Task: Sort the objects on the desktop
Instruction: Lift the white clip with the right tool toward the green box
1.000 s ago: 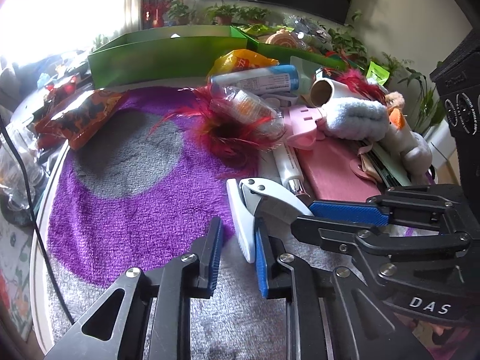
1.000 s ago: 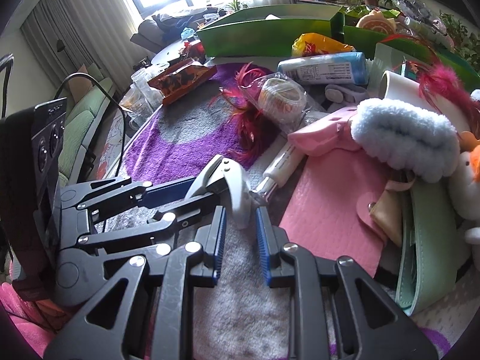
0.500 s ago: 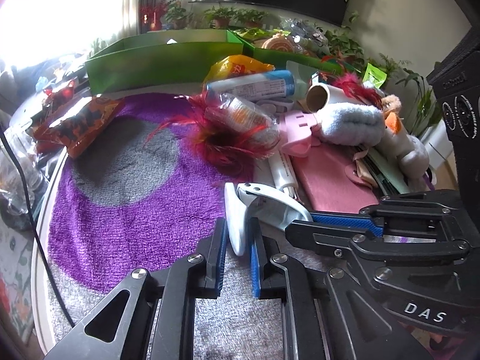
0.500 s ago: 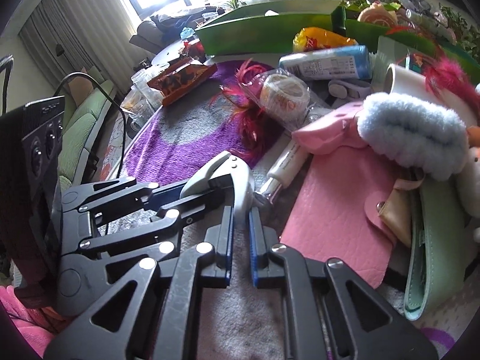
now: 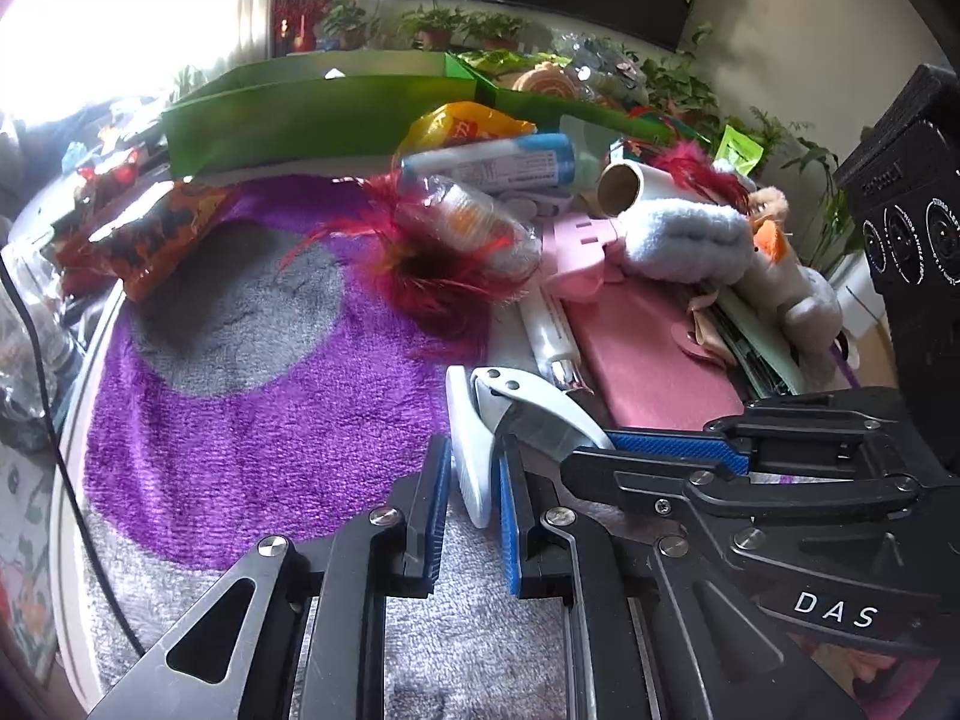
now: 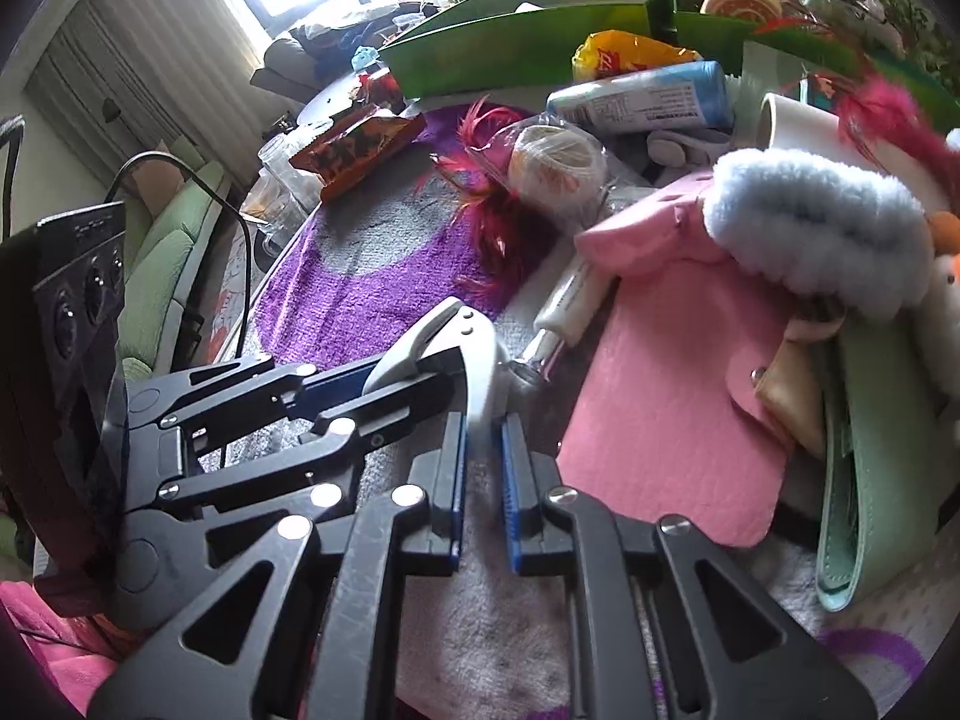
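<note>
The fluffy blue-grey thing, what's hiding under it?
The fluffy blue-grey thing lies on a pink felt case, over its far end. A white roll sits just behind it. Whatever else is beneath stays hidden by the fluff.

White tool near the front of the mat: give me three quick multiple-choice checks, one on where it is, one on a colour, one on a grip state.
1. The white tool is:
A. beside the pink pouch
B. inside a box
C. on top of a snack packet

2. The long open box at the back is:
A. red
B. green
C. white

3. The fingers of the left gripper are:
A. wide open over bare mat
B. shut on a feather
C. shut on one handle of the white tool

Answers:
1. A: the tool sits over the mat's near part, right next to the pouch's edge.
2. B: its walls are bright green.
3. C: the left wrist view shows the white handle pinched between the blue pads.
</note>
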A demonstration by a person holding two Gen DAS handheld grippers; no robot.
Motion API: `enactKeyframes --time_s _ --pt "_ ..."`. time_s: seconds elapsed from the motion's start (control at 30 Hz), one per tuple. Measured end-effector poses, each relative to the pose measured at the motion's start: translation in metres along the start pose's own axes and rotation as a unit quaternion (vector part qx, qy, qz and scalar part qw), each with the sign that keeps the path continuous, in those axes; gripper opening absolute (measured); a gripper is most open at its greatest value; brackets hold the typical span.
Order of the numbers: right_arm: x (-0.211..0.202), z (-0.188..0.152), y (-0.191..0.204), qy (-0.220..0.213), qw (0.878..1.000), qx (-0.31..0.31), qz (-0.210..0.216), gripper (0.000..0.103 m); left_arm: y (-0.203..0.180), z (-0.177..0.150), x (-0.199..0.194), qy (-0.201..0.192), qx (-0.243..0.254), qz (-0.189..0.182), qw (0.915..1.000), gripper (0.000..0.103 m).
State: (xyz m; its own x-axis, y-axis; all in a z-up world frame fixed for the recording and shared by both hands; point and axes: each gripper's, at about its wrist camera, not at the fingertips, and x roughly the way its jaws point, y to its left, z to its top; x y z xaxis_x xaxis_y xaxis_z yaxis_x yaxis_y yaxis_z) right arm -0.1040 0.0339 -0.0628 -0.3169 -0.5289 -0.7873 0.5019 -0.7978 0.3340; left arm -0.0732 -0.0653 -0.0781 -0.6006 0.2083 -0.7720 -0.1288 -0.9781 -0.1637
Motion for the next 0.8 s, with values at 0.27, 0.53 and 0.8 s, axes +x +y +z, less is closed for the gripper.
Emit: enactKeyframes --time_s 0.27,0.53,0.8 --pt "0.002 0.004 0.0 -0.011 1.0 -0.001 -0.018 0.014 0.004 0.001 0.005 -0.002 -0.01 0.001 1.0 0.013" --pt "0.007 0.005 -0.005 -0.022 1.0 -0.005 -0.006 0.012 0.004 0.001 0.003 -0.01 -0.001 0.003 0.9999 0.013" --pt "-0.014 0.009 0.009 -0.051 0.998 -0.032 -0.02 0.009 -0.005 0.01 -0.02 -0.044 0.015 0.01 0.9989 0.013"
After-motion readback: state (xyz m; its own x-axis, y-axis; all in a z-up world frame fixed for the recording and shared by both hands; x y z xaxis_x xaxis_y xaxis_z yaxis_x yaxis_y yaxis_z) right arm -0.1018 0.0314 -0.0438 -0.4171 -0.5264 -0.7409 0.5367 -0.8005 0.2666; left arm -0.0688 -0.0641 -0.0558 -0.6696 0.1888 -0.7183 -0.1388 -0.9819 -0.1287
